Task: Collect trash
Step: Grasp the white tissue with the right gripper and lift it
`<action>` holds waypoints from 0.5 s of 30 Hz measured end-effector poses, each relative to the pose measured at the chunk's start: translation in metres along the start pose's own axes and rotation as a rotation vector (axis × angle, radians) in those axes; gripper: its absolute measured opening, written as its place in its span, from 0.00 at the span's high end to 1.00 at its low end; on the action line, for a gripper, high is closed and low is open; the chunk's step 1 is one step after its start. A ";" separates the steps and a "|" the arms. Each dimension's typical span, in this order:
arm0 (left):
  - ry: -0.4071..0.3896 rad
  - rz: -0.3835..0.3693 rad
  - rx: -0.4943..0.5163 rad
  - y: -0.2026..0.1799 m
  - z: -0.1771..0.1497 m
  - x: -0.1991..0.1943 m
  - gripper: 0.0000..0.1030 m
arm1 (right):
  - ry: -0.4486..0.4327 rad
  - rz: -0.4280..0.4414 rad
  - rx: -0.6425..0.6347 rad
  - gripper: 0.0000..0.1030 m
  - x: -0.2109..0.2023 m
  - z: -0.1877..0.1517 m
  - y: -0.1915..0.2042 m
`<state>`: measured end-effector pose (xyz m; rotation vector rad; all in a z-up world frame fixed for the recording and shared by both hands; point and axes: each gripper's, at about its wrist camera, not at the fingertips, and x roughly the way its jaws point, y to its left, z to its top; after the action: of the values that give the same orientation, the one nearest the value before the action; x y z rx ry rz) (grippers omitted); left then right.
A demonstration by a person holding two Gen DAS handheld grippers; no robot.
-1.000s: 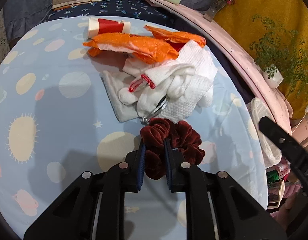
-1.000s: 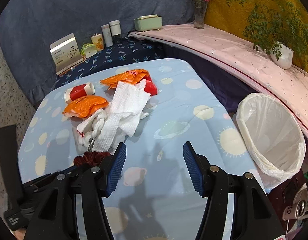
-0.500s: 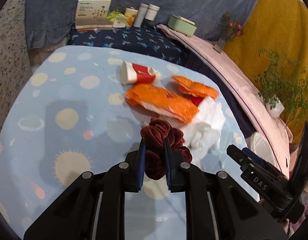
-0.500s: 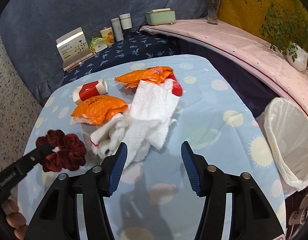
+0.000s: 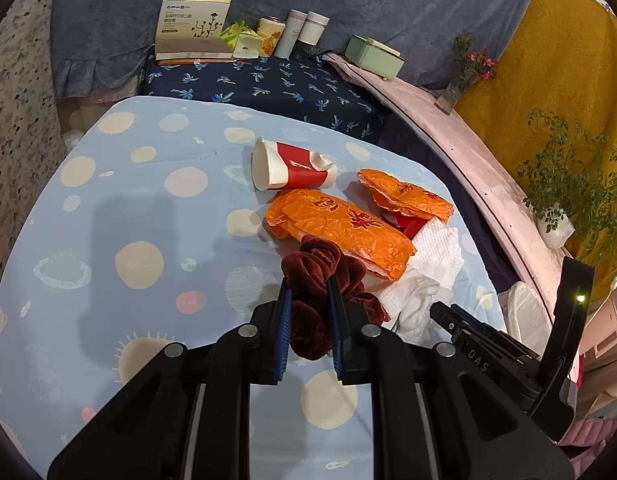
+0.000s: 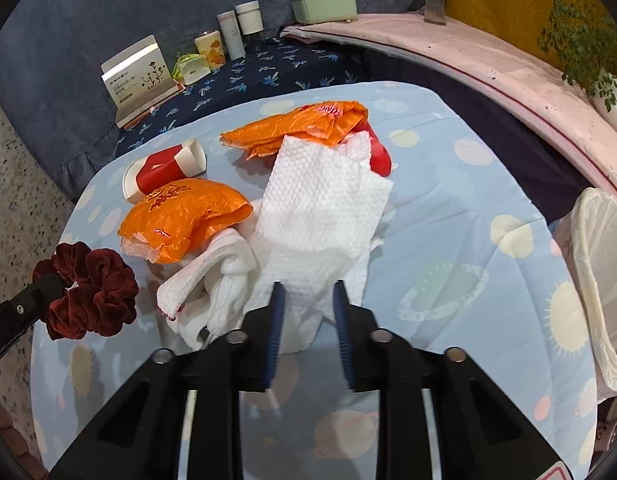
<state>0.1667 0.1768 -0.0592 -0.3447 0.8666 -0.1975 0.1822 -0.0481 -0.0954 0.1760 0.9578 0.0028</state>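
Observation:
On the pale blue spotted cloth (image 6: 448, 208) lies a litter pile: two orange wrappers (image 6: 184, 216) (image 6: 300, 124), a red-and-white paper cup (image 6: 164, 168), a white paper towel (image 6: 324, 200) and a white sock (image 6: 216, 276). My right gripper (image 6: 306, 288) is at the towel's near edge. Its jaws are closing, with the towel bunched between the pads. My left gripper (image 5: 310, 284) is shut on a dark red velvet scrunchie (image 5: 316, 264), held above the cloth left of the pile. The scrunchie (image 6: 88, 288) also shows in the right wrist view.
A bin with a white liner (image 6: 600, 272) stands off the table's right edge. Behind the table a dark blue shelf (image 6: 268, 72) carries a card box (image 6: 136, 76), bottles and a green box (image 6: 324, 6). A pink ledge (image 6: 488, 60) with plants curves along the right.
My left gripper lifted the scrunchie off the cloth and drew back from the pile. My right gripper came down to the paper towel and its jaws narrowed around the near edge.

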 end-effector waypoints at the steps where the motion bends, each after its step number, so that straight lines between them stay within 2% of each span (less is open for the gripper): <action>1: 0.001 -0.002 0.003 -0.002 0.001 0.001 0.84 | -0.002 0.003 0.002 0.90 0.000 0.000 -0.001; 2: 0.000 -0.002 0.008 -0.004 0.001 0.001 0.84 | -0.005 0.005 0.001 0.96 -0.002 0.001 -0.002; 4: -0.003 -0.007 0.018 -0.009 0.002 0.000 0.84 | -0.021 0.018 0.003 0.98 -0.009 0.003 -0.004; 11: -0.029 -0.030 0.060 -0.035 0.011 -0.011 0.84 | -0.144 0.024 0.014 0.99 -0.062 0.025 -0.019; 15: -0.063 -0.055 0.104 -0.063 0.019 -0.024 0.84 | -0.227 0.019 0.011 0.99 -0.100 0.044 -0.029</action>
<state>0.1644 0.1301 -0.0071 -0.2770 0.7821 -0.2805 0.1580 -0.0916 0.0067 0.1912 0.7297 -0.0045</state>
